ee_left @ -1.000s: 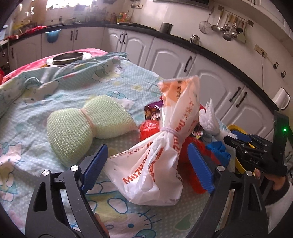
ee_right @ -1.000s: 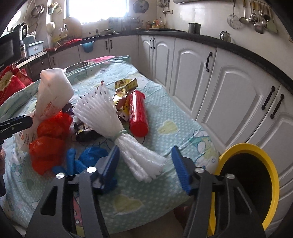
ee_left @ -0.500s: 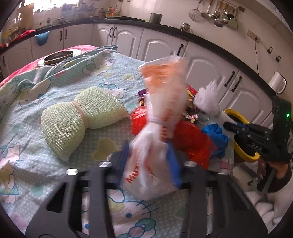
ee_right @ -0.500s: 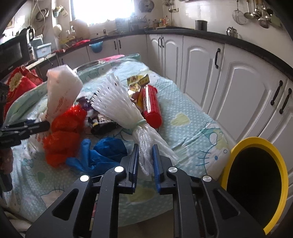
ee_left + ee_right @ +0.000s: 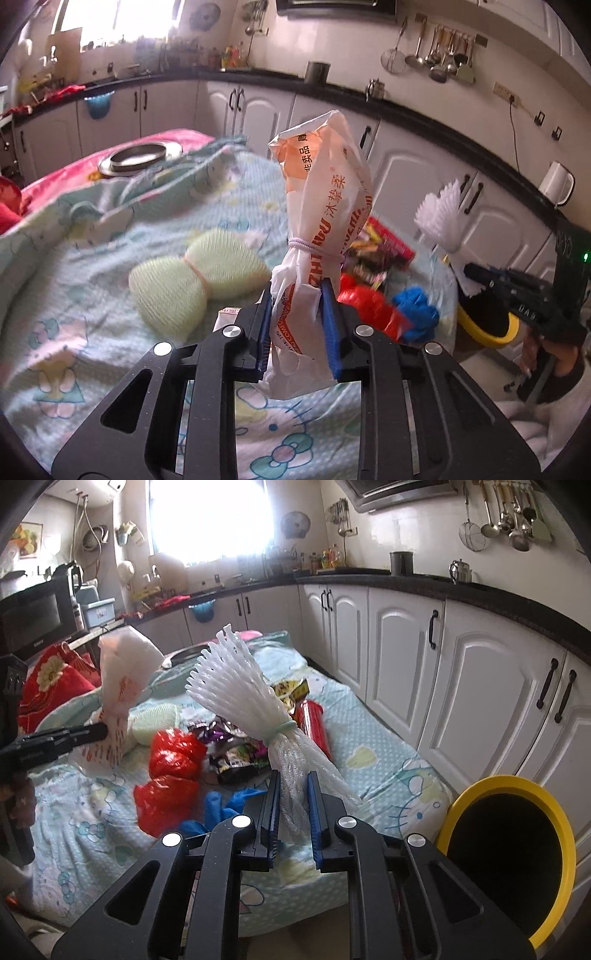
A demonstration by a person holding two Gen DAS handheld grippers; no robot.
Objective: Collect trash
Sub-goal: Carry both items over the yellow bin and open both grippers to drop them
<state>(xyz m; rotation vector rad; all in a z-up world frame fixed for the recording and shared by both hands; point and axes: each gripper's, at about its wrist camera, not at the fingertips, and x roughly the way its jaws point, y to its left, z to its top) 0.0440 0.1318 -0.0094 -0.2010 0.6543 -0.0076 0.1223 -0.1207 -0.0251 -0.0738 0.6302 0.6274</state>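
Left tongs (image 5: 297,314): we see their blue pads still closing on the lower half of a white bag (image 5: 325,206) with orange print, tied at the middle with a band; the bag stands upright between the pads.
Right tongs (image 5: 291,805): clamped on the tail of a white foam net (image 5: 236,690), which fans out up and away from us.
Surface (image 5: 369,746): covered with a pale blue cartoon cloth.
Trash left on the cloth: a red bag (image 5: 173,768), a blue glove (image 5: 225,805), dark snack wrappers (image 5: 240,757), a red tube (image 5: 314,723) and a green net (image 5: 195,277) cinched at the middle.
Bin (image 5: 554,834): yellow-rimmed, dark inside, just beside the cloth's near right corner.
Behind: white cupboards (image 5: 480,686) under a dark worktop.
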